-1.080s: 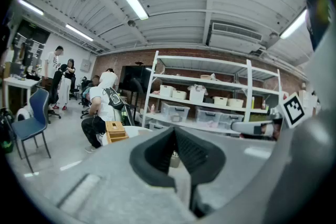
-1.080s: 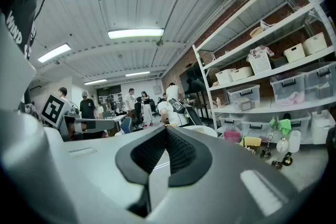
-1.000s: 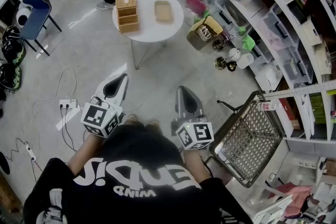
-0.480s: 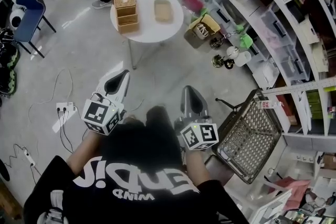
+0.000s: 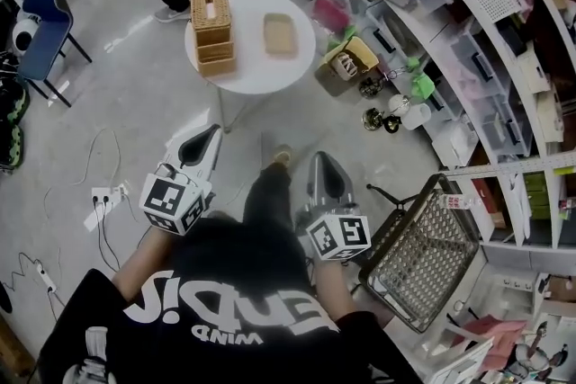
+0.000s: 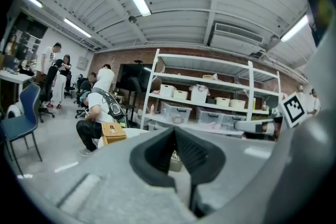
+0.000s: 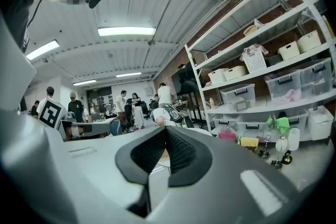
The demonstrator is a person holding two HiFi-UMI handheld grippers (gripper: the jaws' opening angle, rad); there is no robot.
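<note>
Holding left tool (image 5: 205,139) and right tool (image 5: 320,166), jaws pressed together on nothing, well short of table (image 5: 247,67); wooden boxes (image 5: 211,31) there untouched, all handling left.

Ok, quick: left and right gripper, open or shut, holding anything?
Left gripper: shut, nothing between the jaws.
Right gripper: shut, nothing between the jaws.

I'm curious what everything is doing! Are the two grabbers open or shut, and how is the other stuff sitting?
Left gripper: shut, nothing between its jaws.
Right gripper: shut, nothing between its jaws.
Wire basket: tilted, looks empty.
Wooden box: upright on the round table.
Tray: flat on that table, empty.
Blue chair: nobody sitting on it.
</note>
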